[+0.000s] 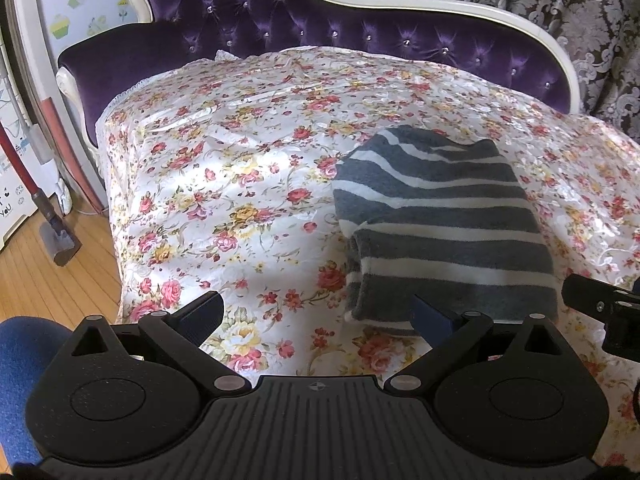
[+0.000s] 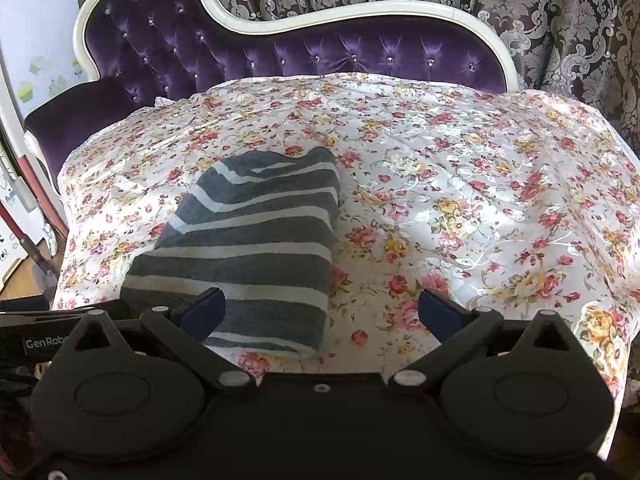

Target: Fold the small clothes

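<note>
Grey-white striped top [image 1: 440,216] folded into thick rectangle on floral cover [image 1: 224,168]; left gripper [image 1: 316,314], right gripper [image 2: 322,308] both released, empty.

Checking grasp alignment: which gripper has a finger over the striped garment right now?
Both, but differently: the left gripper has its right finger over the striped garment; the right gripper has its left finger there. Both are open.

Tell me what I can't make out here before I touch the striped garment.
- Striped garment: near edge hidden behind the left gripper in the left wrist view; what kind of garment, unclear.
- Same near-left corner hidden behind the right gripper in the right wrist view.
- Layers underneath: hidden by its top layer.
</note>
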